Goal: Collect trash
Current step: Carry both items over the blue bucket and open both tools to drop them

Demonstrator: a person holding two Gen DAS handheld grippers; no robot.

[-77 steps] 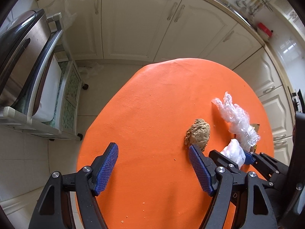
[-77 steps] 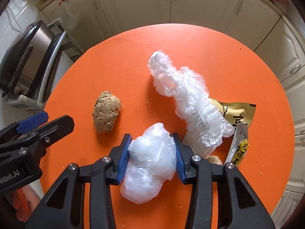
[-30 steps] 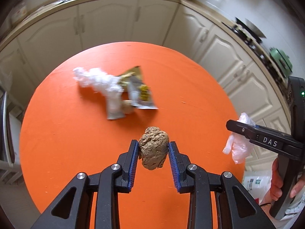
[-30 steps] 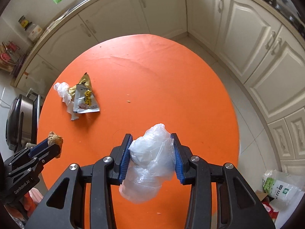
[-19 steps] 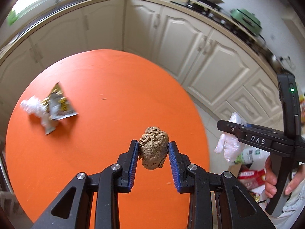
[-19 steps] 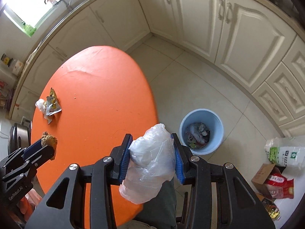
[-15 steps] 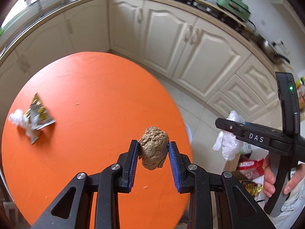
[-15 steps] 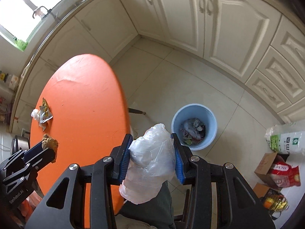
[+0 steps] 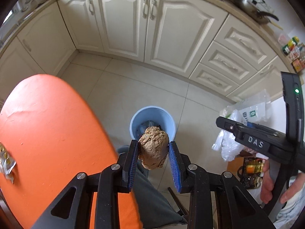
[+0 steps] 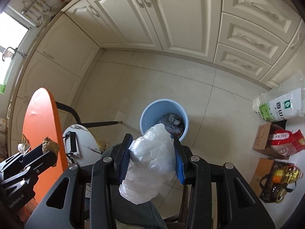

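Note:
My left gripper (image 9: 152,155) is shut on a brown crumpled lump (image 9: 153,148), held over the floor just in front of a light blue trash bin (image 9: 167,117) with rubbish inside. My right gripper (image 10: 150,157) is shut on a crumpled clear plastic bag (image 10: 150,160), also held near the blue bin (image 10: 147,114). In the left wrist view the right gripper (image 9: 238,133) shows at the right with the plastic bag (image 9: 226,145) hanging from it. In the right wrist view the left gripper (image 10: 44,152) shows at the lower left with the brown lump (image 10: 50,146).
The orange round table (image 9: 47,133) lies to the left, with a snack wrapper (image 9: 5,162) at its edge. Cream cabinets (image 9: 152,28) line the far wall. Bags and boxes (image 10: 278,133) stand on the floor at the right. A chair (image 10: 82,143) and the person's trouser leg (image 9: 150,194) are below me.
Both grippers swung away from the orange table, over the floor toward the blue bin, which now sits just ahead of each. Both still hold their trash.

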